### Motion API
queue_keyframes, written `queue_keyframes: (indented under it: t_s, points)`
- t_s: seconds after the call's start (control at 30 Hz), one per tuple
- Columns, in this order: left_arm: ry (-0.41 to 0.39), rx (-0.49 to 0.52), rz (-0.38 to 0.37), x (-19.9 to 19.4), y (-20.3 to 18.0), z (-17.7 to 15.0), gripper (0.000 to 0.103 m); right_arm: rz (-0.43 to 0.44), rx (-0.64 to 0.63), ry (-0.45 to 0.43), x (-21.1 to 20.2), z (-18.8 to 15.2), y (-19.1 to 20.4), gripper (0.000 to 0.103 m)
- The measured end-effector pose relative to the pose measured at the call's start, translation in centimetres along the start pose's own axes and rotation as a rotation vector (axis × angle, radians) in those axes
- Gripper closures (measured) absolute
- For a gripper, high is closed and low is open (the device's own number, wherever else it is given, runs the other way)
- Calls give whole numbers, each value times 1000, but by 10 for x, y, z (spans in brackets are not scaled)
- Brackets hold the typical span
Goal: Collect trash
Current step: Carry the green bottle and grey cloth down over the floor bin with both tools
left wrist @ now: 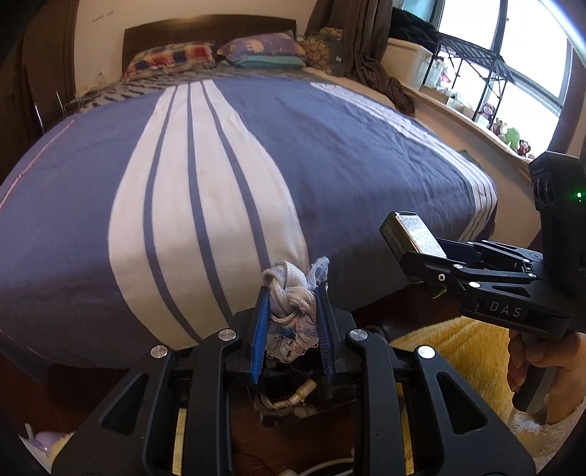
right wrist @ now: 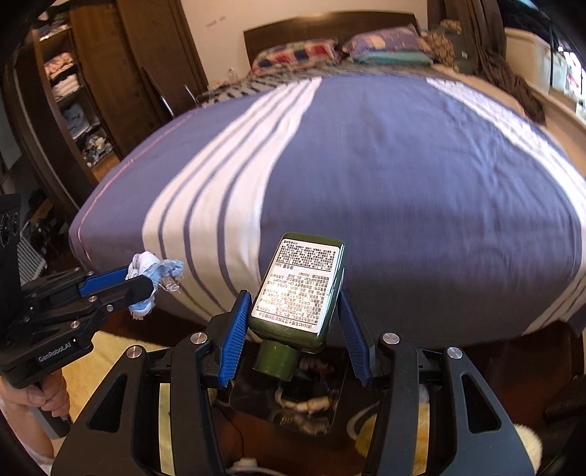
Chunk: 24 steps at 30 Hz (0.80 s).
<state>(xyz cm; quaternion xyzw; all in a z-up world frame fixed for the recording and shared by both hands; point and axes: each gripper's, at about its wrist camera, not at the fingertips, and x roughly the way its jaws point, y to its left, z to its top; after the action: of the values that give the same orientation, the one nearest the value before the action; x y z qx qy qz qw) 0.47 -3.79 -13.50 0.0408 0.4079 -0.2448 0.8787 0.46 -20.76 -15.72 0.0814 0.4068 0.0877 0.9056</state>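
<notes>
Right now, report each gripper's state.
Left gripper: shut on the knotted rag.
Right gripper: jaws wide around the green bottle; contact cannot be told.

This is a lived-in home bedroom. A wide bed point(left wrist: 256, 153) under a blue quilt with white stripes fills the room, with patterned pillows point(left wrist: 172, 55) against a dark headboard point(left wrist: 205, 25). A wooden wardrobe point(right wrist: 84, 91) holds folded clothes, and plush toys point(left wrist: 511, 135) sit on the sill by a large window point(left wrist: 531, 47).
</notes>
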Motion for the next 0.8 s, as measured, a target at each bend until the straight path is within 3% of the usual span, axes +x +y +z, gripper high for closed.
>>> queue_keyframes:
  t_s: [0.8]
  points:
    - [336,-70,-32,129,21,-88,80,-10,81,243,88,-72,-19,53]
